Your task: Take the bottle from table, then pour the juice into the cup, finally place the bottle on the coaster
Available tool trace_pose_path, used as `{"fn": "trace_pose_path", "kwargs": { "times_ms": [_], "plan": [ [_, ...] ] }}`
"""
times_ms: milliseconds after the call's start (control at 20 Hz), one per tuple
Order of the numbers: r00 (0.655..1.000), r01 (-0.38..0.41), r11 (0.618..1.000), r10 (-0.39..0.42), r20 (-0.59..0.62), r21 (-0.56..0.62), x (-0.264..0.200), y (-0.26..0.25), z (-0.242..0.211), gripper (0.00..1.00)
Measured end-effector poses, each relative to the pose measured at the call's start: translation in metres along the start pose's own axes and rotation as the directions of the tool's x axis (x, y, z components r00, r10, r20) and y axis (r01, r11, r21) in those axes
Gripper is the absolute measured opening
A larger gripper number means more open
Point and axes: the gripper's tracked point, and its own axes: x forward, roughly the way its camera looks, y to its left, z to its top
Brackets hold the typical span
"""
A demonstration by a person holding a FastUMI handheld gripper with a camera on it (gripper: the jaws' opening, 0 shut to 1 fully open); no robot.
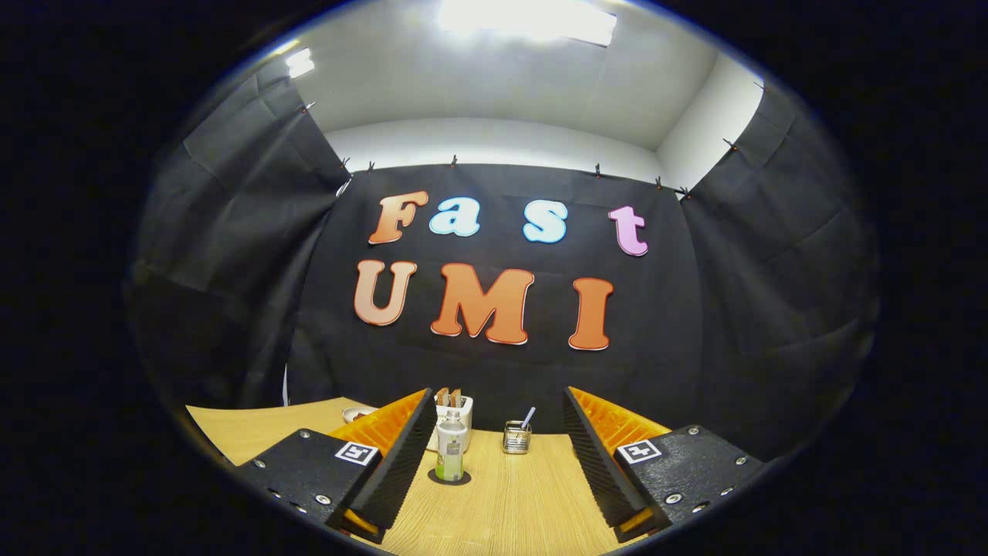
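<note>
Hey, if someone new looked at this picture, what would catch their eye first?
Probably the gripper, its two fingers spread wide open over the wooden table and gripping nothing. Next, the bottle of pale juice standing upright on a dark coaster, close by the left finger. Beyond it stand a white toaster and a small glass cup.

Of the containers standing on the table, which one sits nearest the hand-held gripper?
The bottle on the dark coaster, just ahead of the open hand-held gripper. The glass cup and white toaster stand farther back.
</note>
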Motion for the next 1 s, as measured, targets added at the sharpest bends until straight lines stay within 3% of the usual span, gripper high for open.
{"fn": "trace_pose_path", "kwargs": {
  "times_ms": [150, 400, 650, 1000],
  "plan": [
    [1.0, 0.013, 0.999, -0.013, 0.015, 0.048, 0.003, -0.006, 0.001, 0.97],
    [0.997, 0.072, 0.997, -0.071, 0.019, -0.008, 0.011, -0.017, -0.004, 0.97],
    [0.998, 0.053, 0.999, -0.053, 0.033, -0.012, 0.015, -0.006, -0.009, 0.97],
    [0.998, 0.048, 0.999, -0.047, -0.039, 0.013, 0.022, -0.001, -0.029, 0.97]
  ]
}}
